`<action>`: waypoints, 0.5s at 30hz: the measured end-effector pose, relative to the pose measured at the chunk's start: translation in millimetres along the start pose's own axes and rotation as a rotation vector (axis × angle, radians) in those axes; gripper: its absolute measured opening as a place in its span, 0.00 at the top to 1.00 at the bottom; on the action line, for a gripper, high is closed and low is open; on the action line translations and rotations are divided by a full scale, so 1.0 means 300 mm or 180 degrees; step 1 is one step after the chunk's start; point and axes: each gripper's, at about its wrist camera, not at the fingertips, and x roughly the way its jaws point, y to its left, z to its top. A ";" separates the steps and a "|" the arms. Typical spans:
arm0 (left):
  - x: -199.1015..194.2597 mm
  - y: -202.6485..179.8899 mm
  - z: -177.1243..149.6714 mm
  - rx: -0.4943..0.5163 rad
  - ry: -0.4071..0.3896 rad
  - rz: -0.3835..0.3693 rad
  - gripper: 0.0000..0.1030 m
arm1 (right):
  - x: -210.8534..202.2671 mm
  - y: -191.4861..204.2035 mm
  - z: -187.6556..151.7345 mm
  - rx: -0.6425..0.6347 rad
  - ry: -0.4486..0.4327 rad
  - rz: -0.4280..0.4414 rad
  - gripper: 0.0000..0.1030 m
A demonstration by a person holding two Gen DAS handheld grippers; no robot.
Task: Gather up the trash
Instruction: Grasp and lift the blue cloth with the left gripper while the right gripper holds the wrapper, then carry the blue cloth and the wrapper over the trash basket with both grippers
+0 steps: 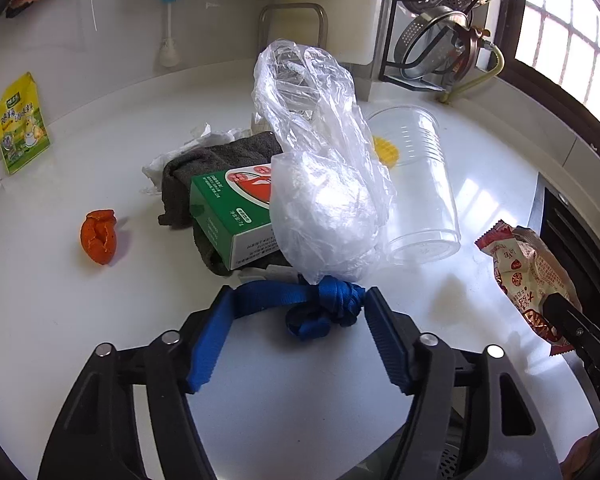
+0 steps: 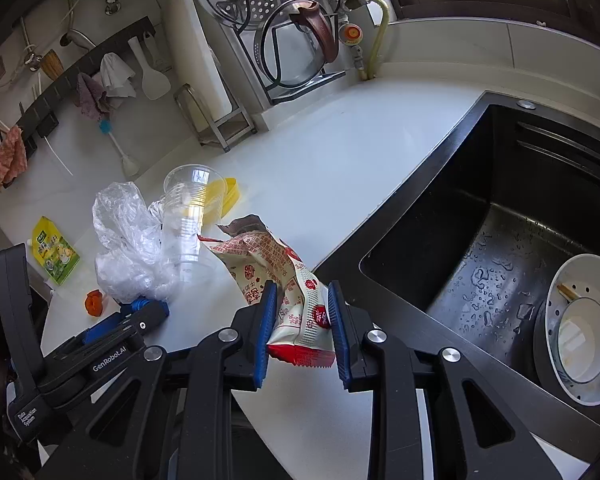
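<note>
Left wrist view: the left gripper [image 1: 298, 300] stands spread behind the clear plastic bag [image 1: 324, 184], holding nothing; a green carton [image 1: 232, 216] lies just left of that bag. Right wrist view: the right gripper [image 2: 302, 300] clamps the red-and-white snack wrapper [image 2: 284, 280], printed "5%" and "56%", right of the bag [image 2: 128, 240]; the left tool's housing reads "GenRobot.AI".

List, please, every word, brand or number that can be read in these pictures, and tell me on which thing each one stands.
"GenRobot.AI": on the body of the left gripper, seen from the right wrist.
"Data Acquisition System": small, same body, lower down.
"5%" and "56%": on the snack wrapper held in the right gripper; its Chinese print is too warped to read.
Green carton: print too small.
Yellow pouch: print blurred.
</note>
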 end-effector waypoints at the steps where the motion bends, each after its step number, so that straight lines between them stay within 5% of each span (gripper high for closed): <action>1: 0.000 0.002 -0.003 -0.0015 0.0022 -0.0071 0.59 | 0.000 0.003 -0.001 -0.0001 -0.0001 0.0005 0.75; 6: -0.031 0.016 -0.027 -0.0059 0.0036 -0.0120 0.76 | -0.002 0.012 -0.005 -0.0037 0.0005 0.0021 0.75; 15: -0.144 0.059 -0.104 0.0020 0.0010 -0.0014 0.77 | -0.035 0.014 -0.062 -0.0103 0.0086 0.0028 0.75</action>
